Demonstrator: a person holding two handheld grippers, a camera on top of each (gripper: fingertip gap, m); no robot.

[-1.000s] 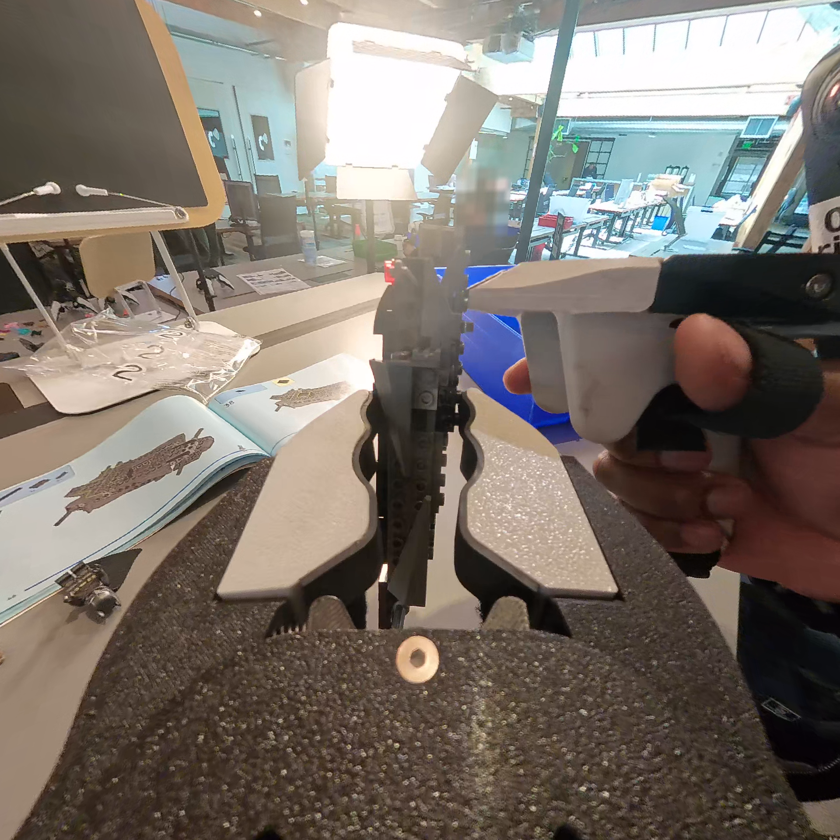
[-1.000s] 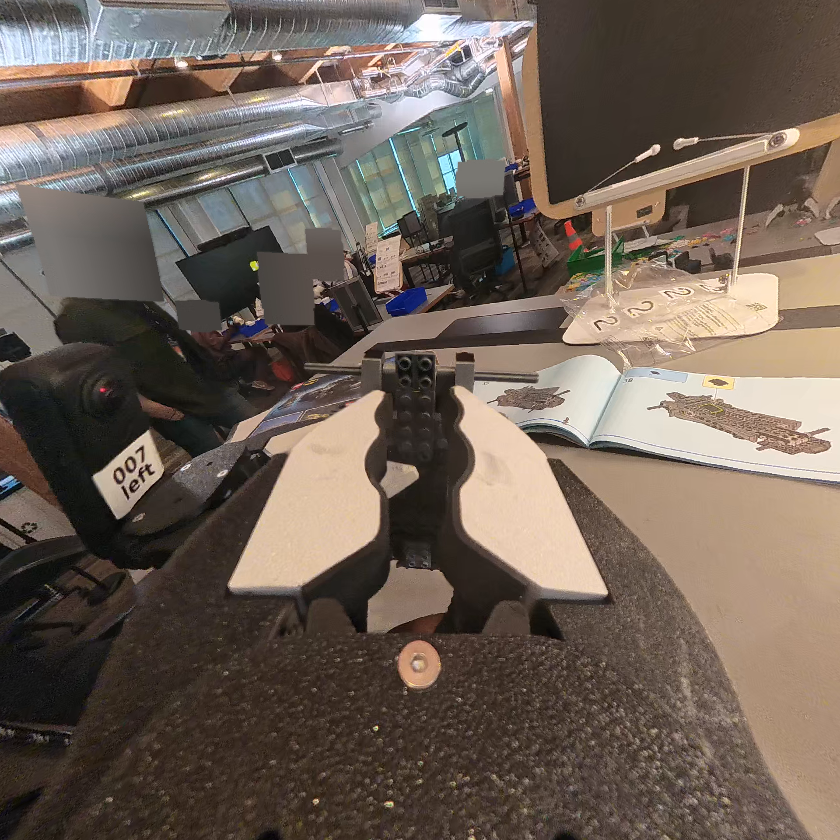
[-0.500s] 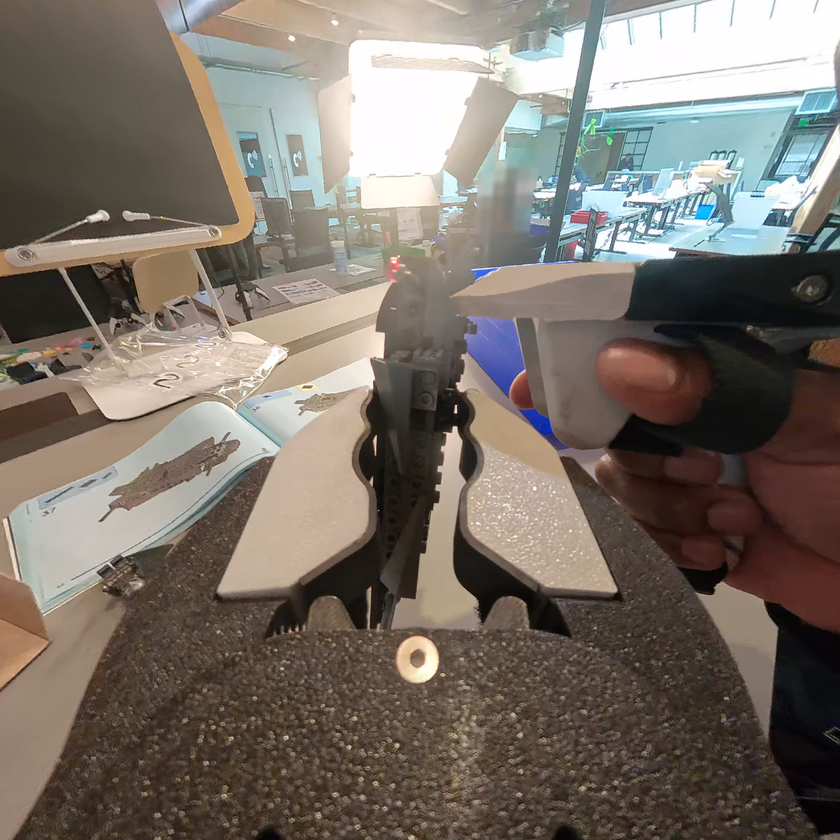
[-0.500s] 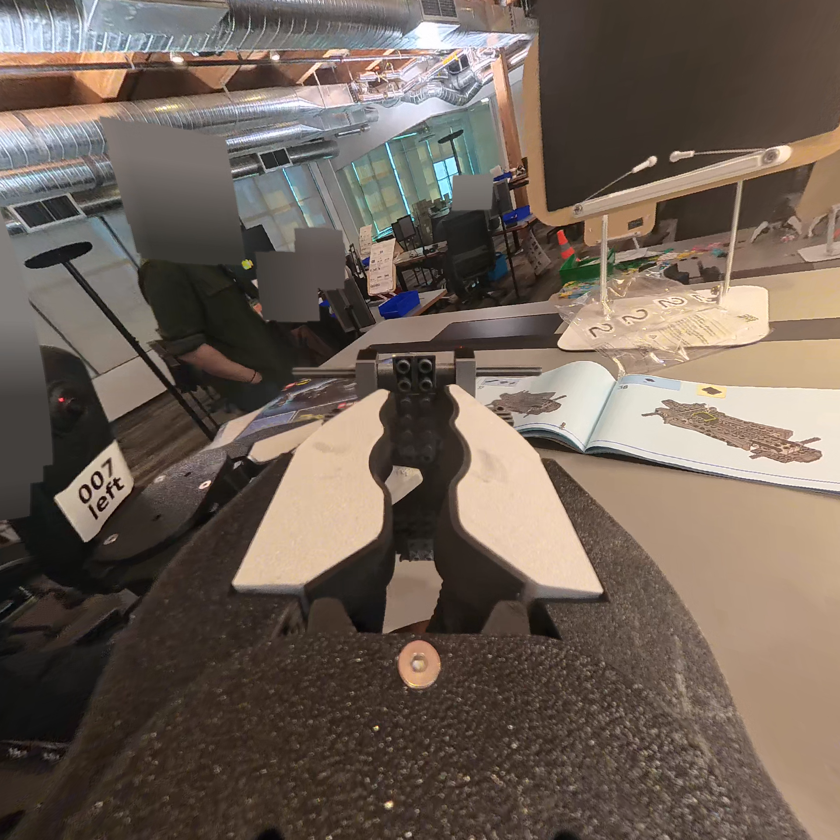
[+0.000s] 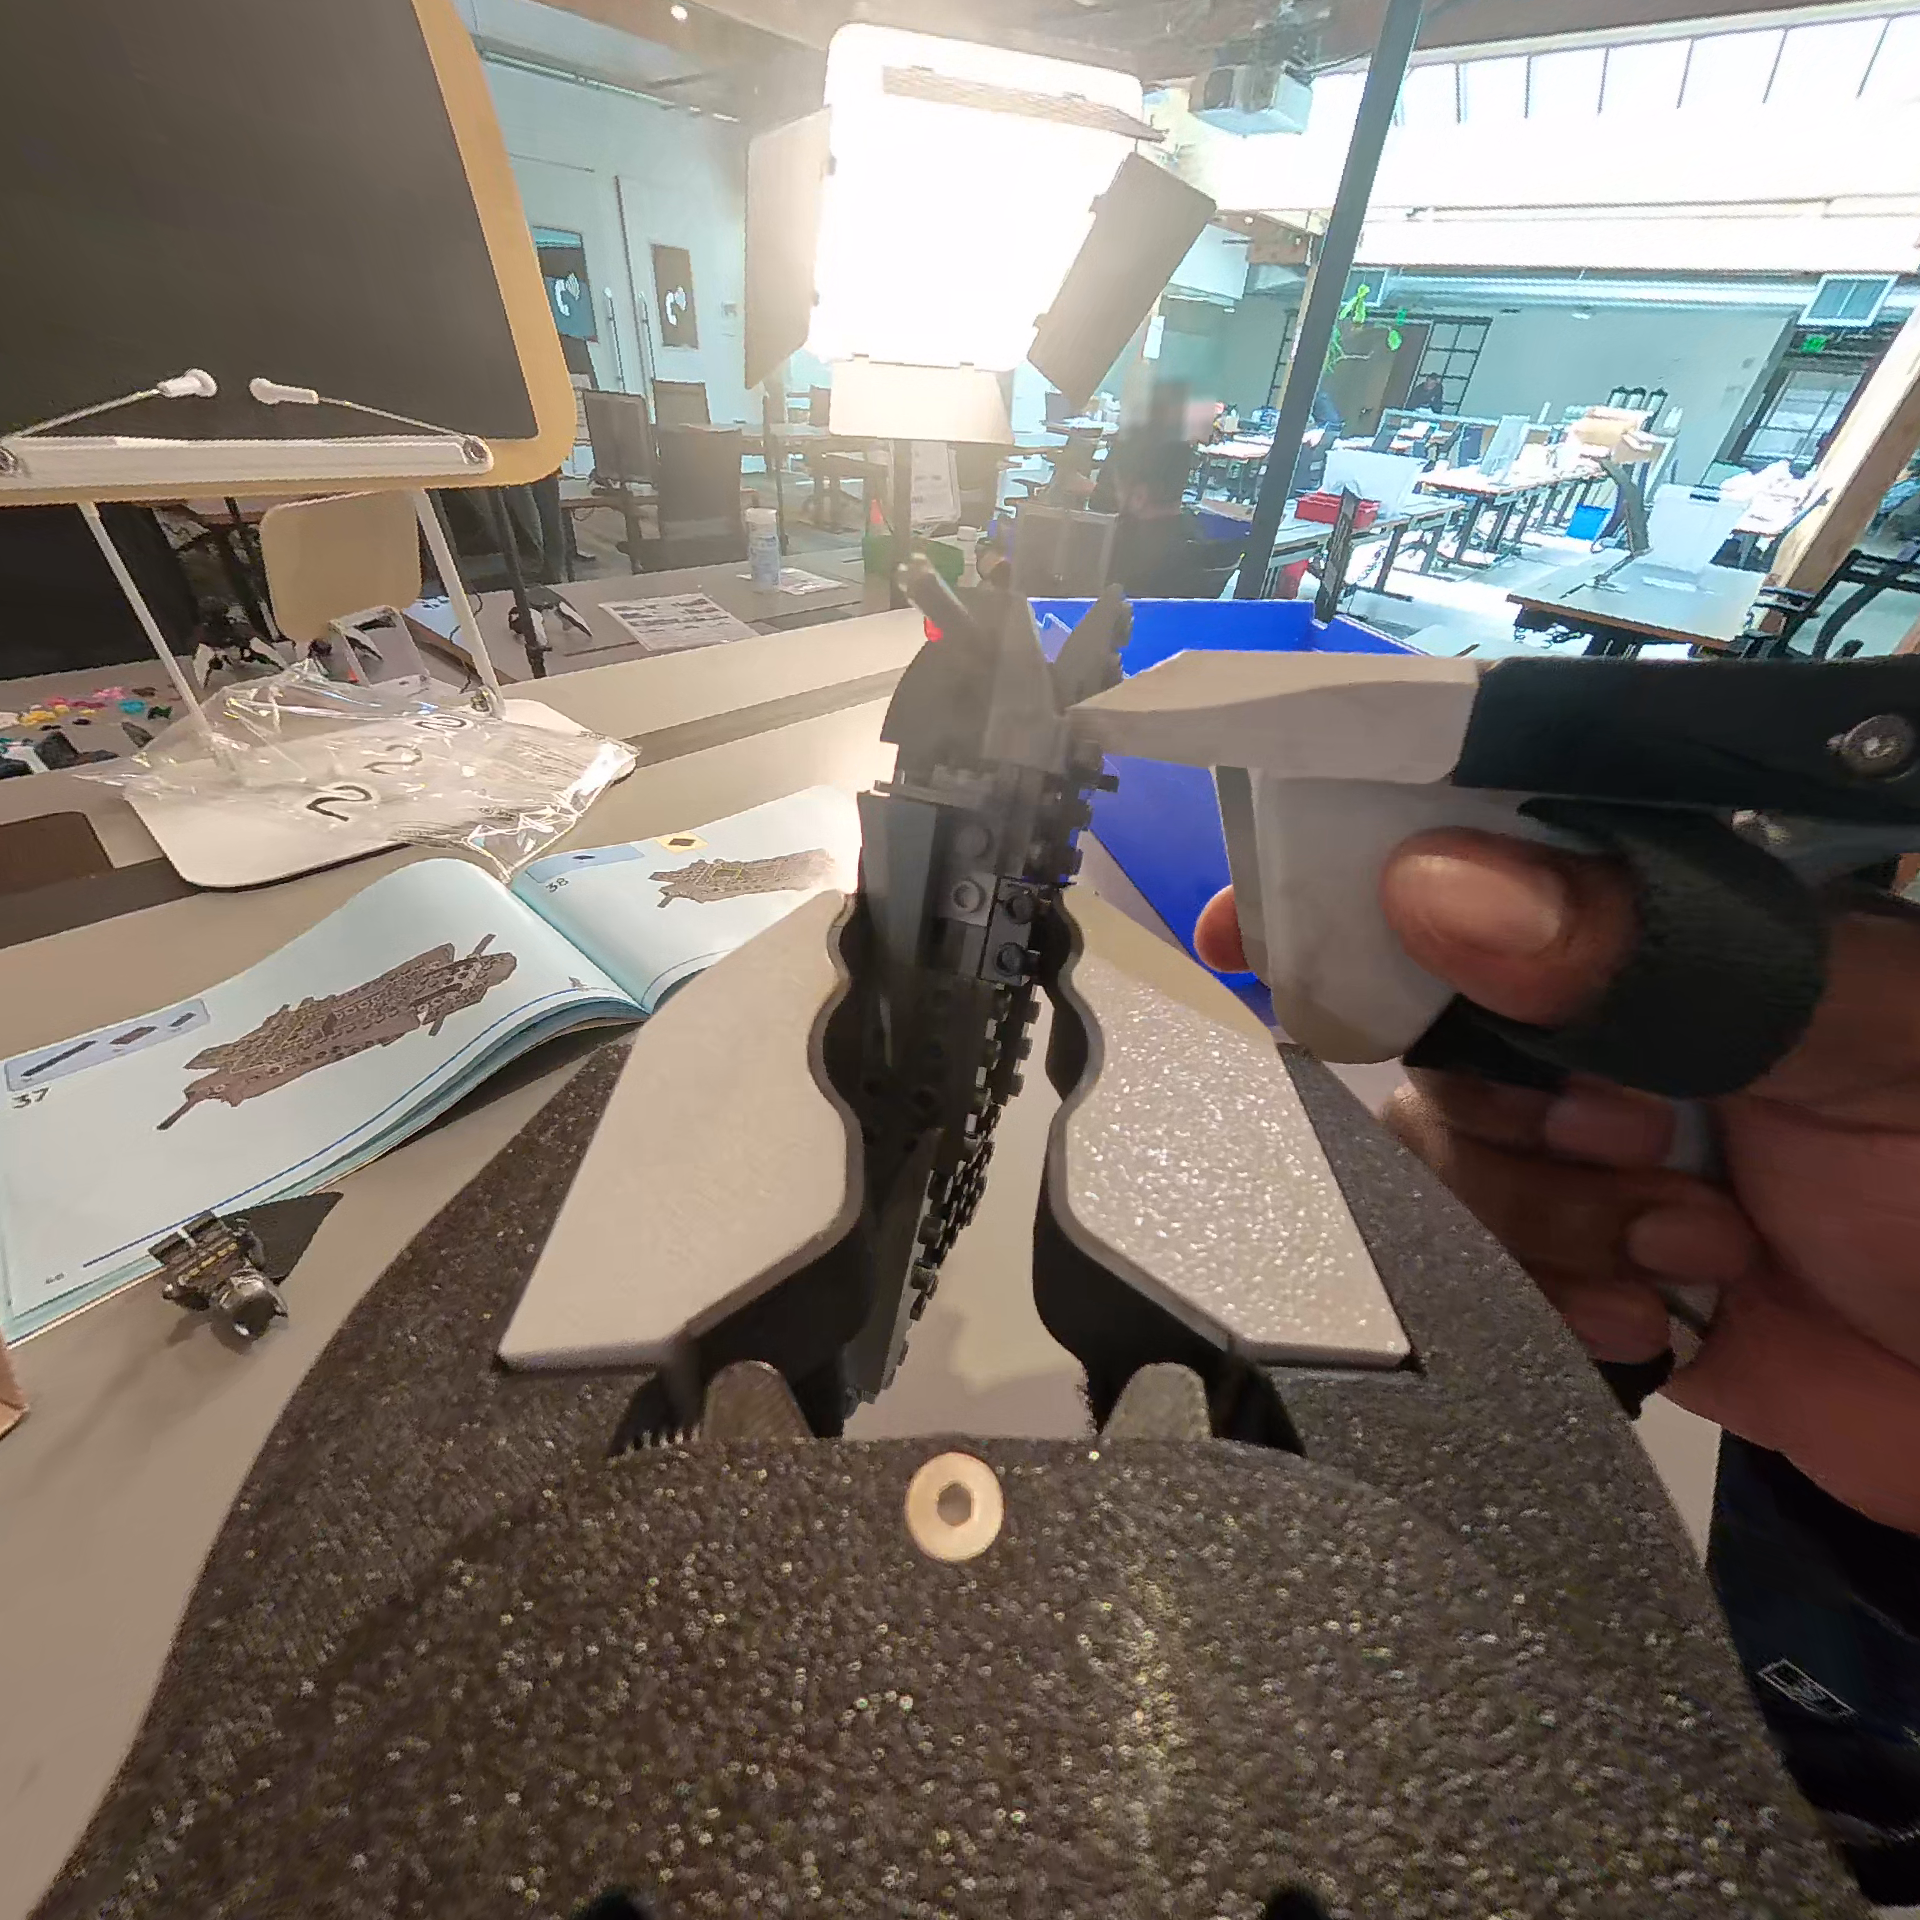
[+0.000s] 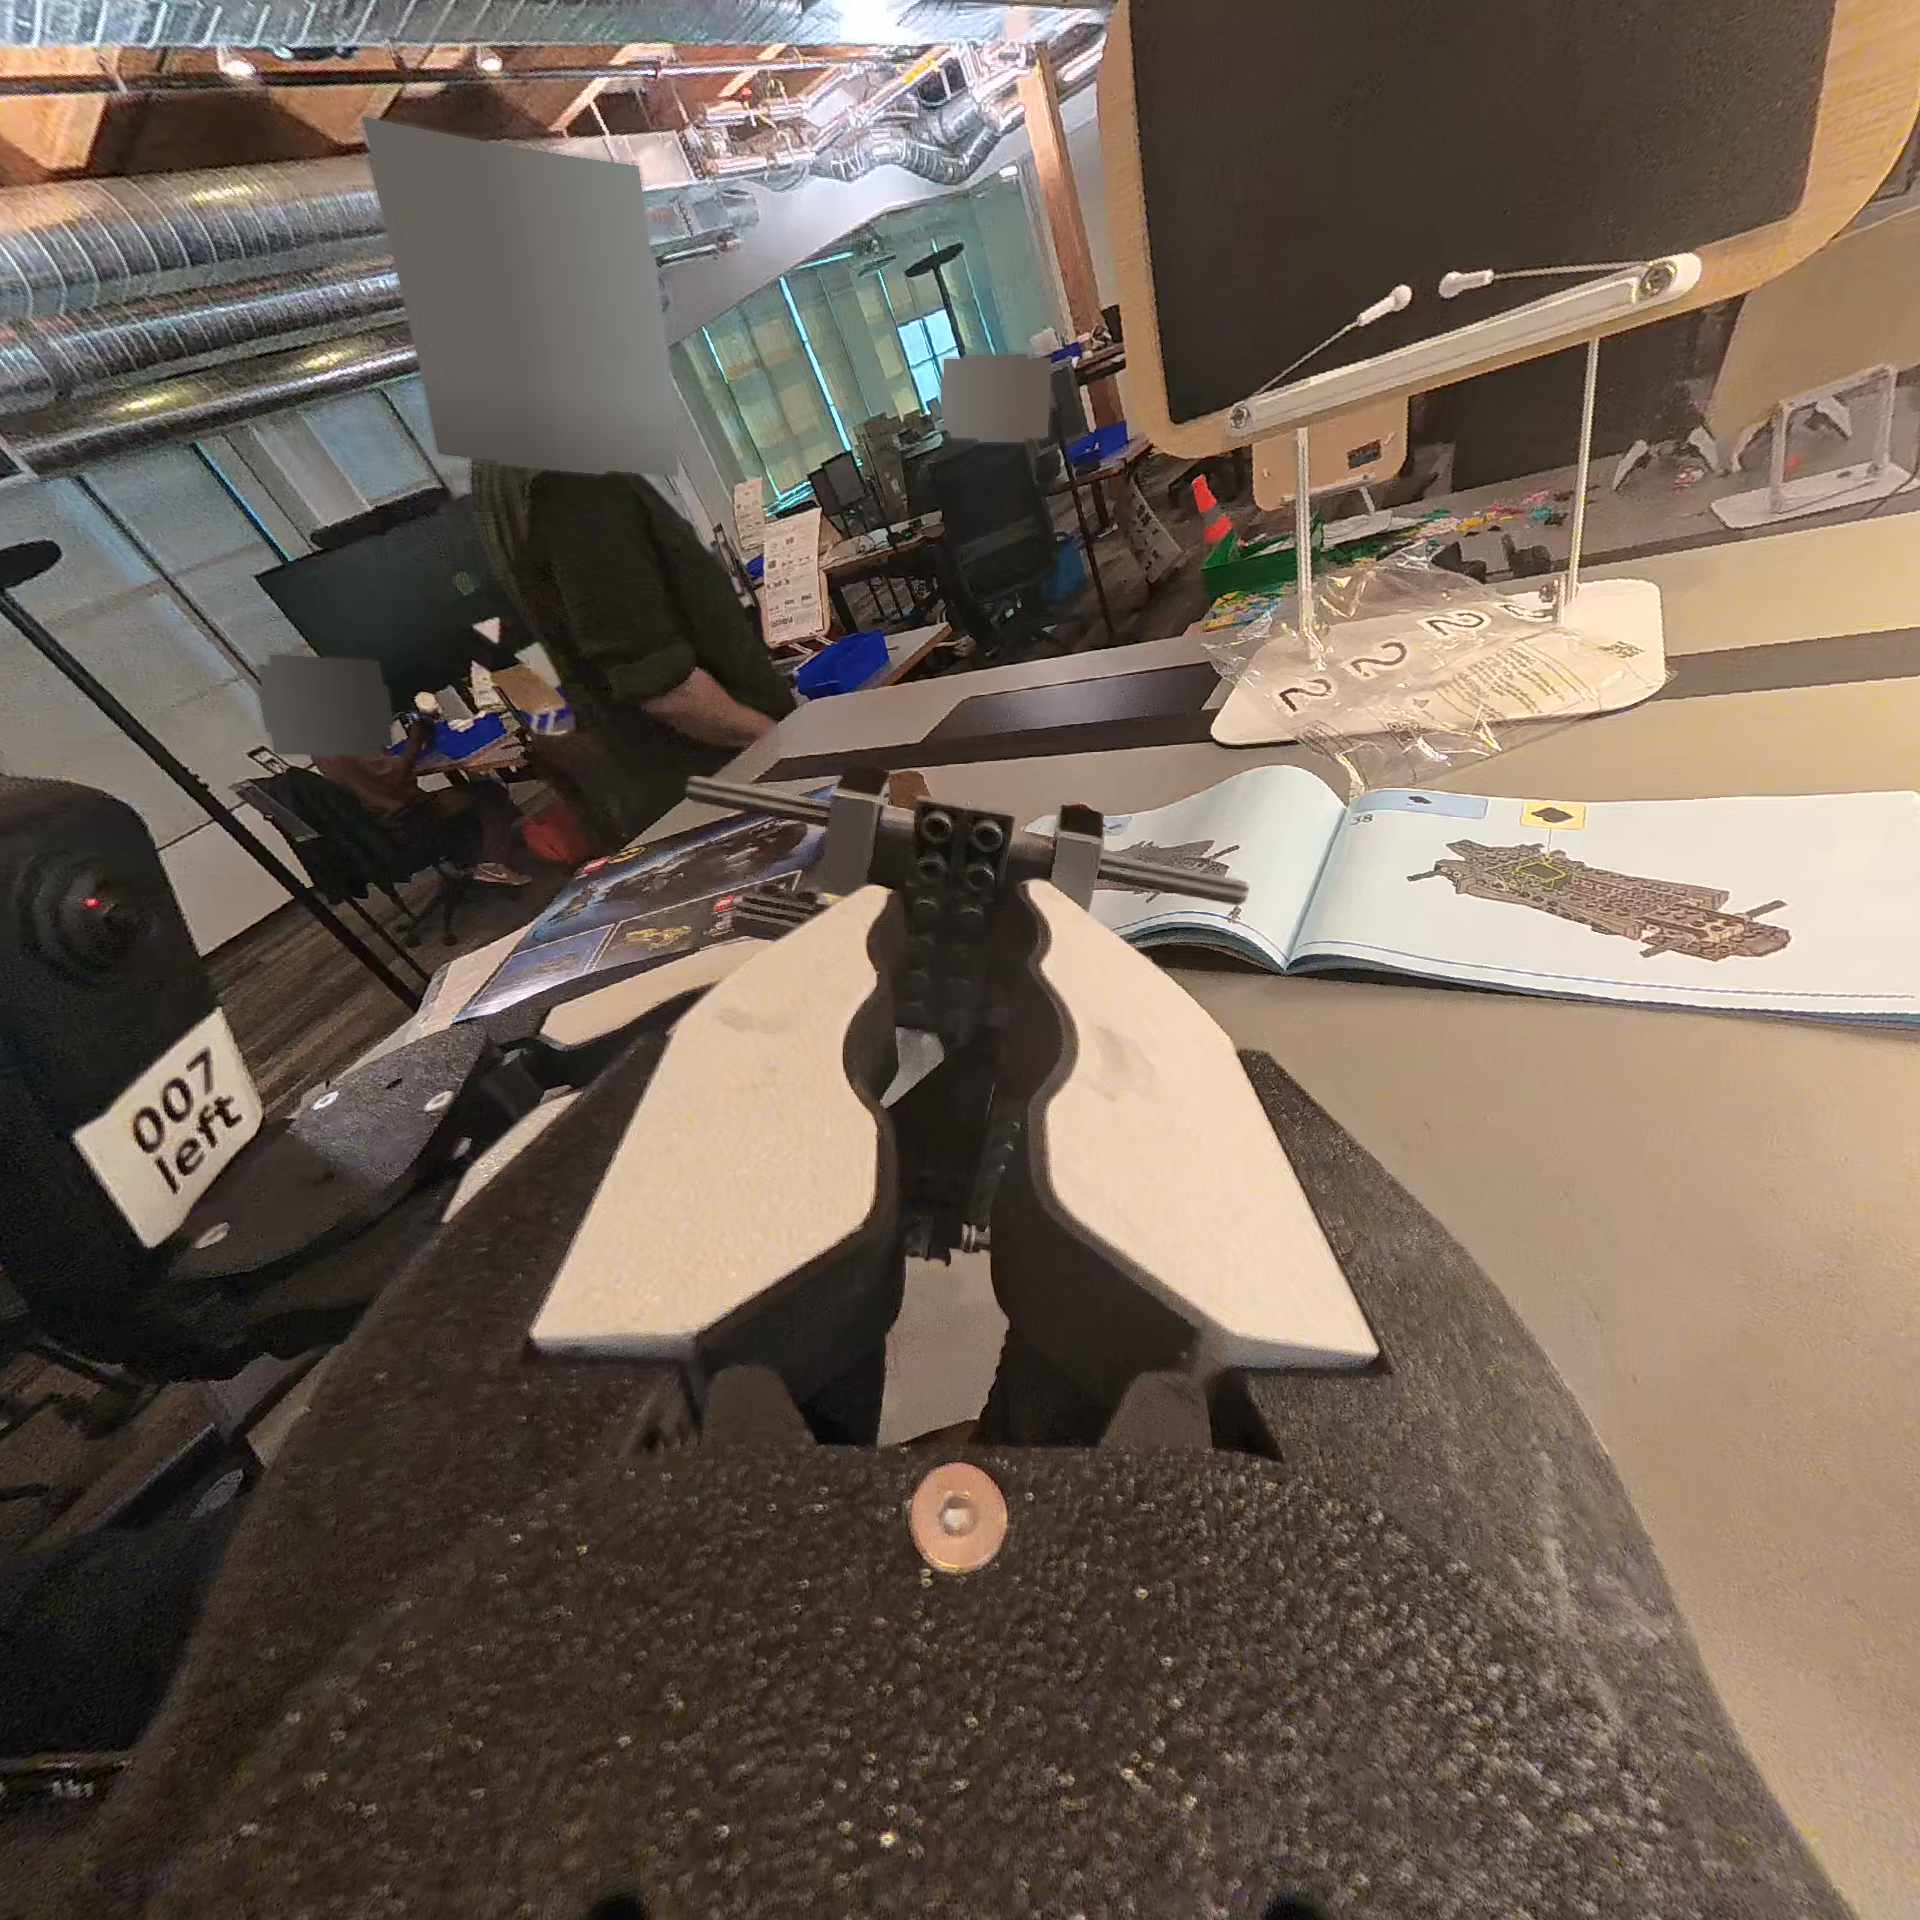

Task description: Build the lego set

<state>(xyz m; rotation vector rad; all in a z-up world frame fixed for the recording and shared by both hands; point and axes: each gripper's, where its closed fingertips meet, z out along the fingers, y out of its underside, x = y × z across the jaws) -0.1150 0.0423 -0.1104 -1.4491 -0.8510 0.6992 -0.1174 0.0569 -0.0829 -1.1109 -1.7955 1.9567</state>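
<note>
My left gripper [image 5: 951,925] is shut on a long grey and black brick model [image 5: 966,810] that stands upright between its pads, above the table. My right gripper [image 5: 1101,717], held by a hand [image 5: 1558,987], comes in from the right and grips the model's top end. In the right wrist view my right gripper [image 6: 956,904] is shut on the model's black studded end [image 6: 961,862]. A grey axle [image 6: 769,805] crosses just beyond the fingertips. The left gripper's camera [image 6: 94,935] shows at the left.
An open instruction booklet [image 5: 312,1029] lies on the grey table [image 5: 727,675], also in the right wrist view [image 6: 1558,894]. Clear plastic bags [image 5: 364,769] lie on a white stand's base. A small dark brick assembly [image 5: 218,1262], a blue bin [image 5: 1174,769], a box [image 6: 623,925], a person [image 6: 613,603]. My two grippers' fingertips are within a few centimetres of each other.
Both grippers keep hold of the model. My right pads closed a little tighter on the studded end. The model and axle have tilted, and both views have swung slightly.
</note>
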